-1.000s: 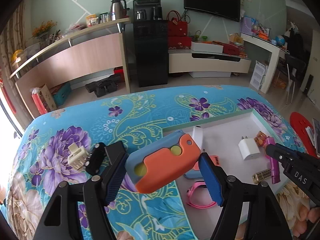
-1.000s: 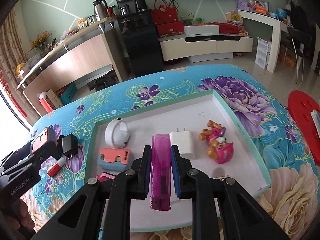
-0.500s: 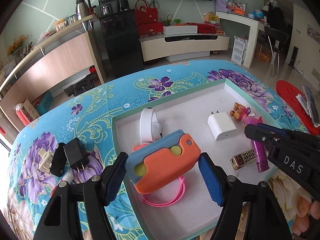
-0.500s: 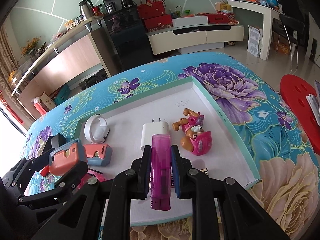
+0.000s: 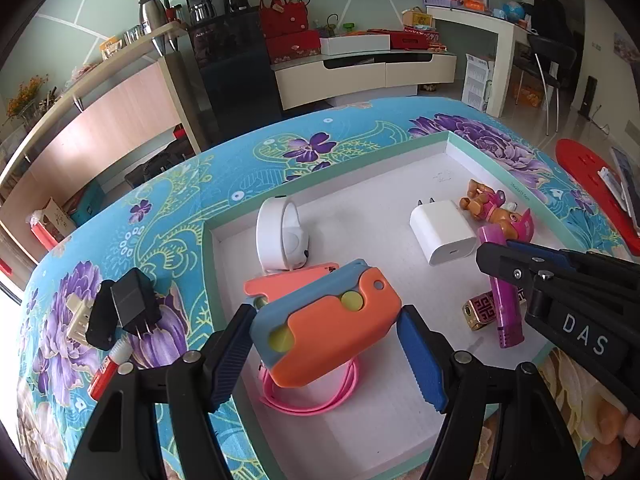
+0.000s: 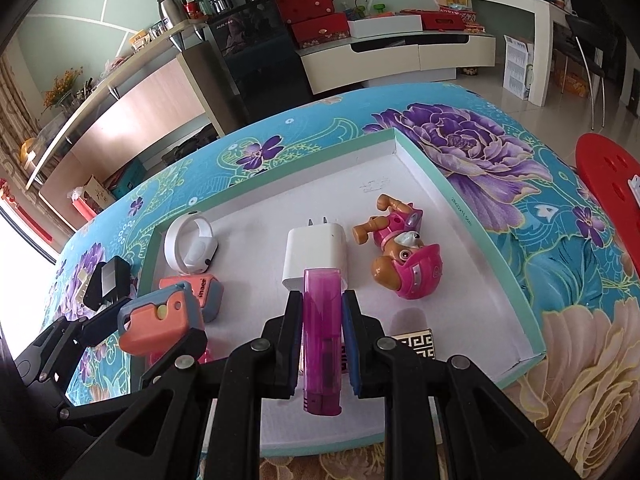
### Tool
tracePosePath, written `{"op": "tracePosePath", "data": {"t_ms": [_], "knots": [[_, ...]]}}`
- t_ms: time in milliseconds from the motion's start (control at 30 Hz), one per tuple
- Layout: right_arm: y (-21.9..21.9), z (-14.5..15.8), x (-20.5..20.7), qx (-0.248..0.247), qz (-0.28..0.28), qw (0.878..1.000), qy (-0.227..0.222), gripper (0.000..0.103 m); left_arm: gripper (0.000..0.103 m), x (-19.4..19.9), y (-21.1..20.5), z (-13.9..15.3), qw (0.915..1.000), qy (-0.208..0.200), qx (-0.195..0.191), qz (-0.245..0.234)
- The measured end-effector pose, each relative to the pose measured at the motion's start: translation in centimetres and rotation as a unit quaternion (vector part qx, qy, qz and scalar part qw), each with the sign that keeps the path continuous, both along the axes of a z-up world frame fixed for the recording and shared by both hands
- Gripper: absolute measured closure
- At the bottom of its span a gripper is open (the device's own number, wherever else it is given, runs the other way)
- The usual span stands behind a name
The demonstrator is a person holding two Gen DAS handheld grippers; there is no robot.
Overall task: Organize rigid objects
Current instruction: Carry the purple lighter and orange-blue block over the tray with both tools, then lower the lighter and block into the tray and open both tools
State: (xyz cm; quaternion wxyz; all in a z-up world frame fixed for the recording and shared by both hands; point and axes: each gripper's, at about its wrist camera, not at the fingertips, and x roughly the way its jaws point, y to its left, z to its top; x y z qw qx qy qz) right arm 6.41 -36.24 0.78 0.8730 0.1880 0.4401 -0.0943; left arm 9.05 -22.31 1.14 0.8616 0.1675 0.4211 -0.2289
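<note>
Item one: a chunky orange-and-blue plastic block with rounded corners, two yellow-green round studs and a small hole on its orange face. It sits between the blue ribbed pads of the left gripper, tilted, above the near-left part of the tray; the left pad lies against its blue side, while the right pad shows a gap, so whether it is truly clamped cannot be told.

Item two: a translucent magenta plastic stick, flat-sided, with a darker slotted end nearest the camera. The right gripper has its jaws narrowed onto the stick's two long sides, holding it over the near edge of the tray, pointing toward the far rim.

Container: a shallow rectangular tray with white floor and mint-green rim, resting on a turquoise tablecloth with purple flowers.

Contents of tray: a white ring-shaped band with a square body, far left; a second orange-and-blue block with printed lettering, just in front of it; a white wall charger with metal prongs, centre; a brown puppy figure in pink helmet and suit, lying beside the charger; a gold-and-black patterned lighter-like box, near edge; a pink loop strap, beneath the held block.

Outside tray, on the cloth at left: black plug adapters heaped with a cream adapter; a small red-and-white tube.
</note>
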Motion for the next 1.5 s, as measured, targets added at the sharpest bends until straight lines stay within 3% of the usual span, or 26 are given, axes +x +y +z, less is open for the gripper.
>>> {"op": "tracePosePath", "data": {"t_ms": [567,700,1100,1167,1500], "knots": [[0.4,-1.3,0.7,0.000,0.007,1.000,0.026,0.083,0.027,0.4,-0.6,-1.1,0.9996,0.022,0.020,0.003],[0.1,-1.0,0.6,-0.005,-0.002,1.000,0.026,0.075,0.025,0.3,-0.3,-0.5,0.9997,0.016,0.018,0.006],[-0.1,0.5,0.0,-0.018,-0.015,1.000,0.007,0.073,0.015,0.6,1.7,2.1,0.9996,-0.010,0.001,0.026],[-0.1,0.4,0.1,-0.020,-0.016,1.000,0.010,0.053,0.015,0.8,2.2,2.3,0.9994,-0.012,-0.001,0.033],[0.7,0.8,0.4,-0.032,-0.009,0.999,-0.002,0.044,0.014,2.6,6.2,3.1,0.9950,-0.016,-0.018,0.097]]}}
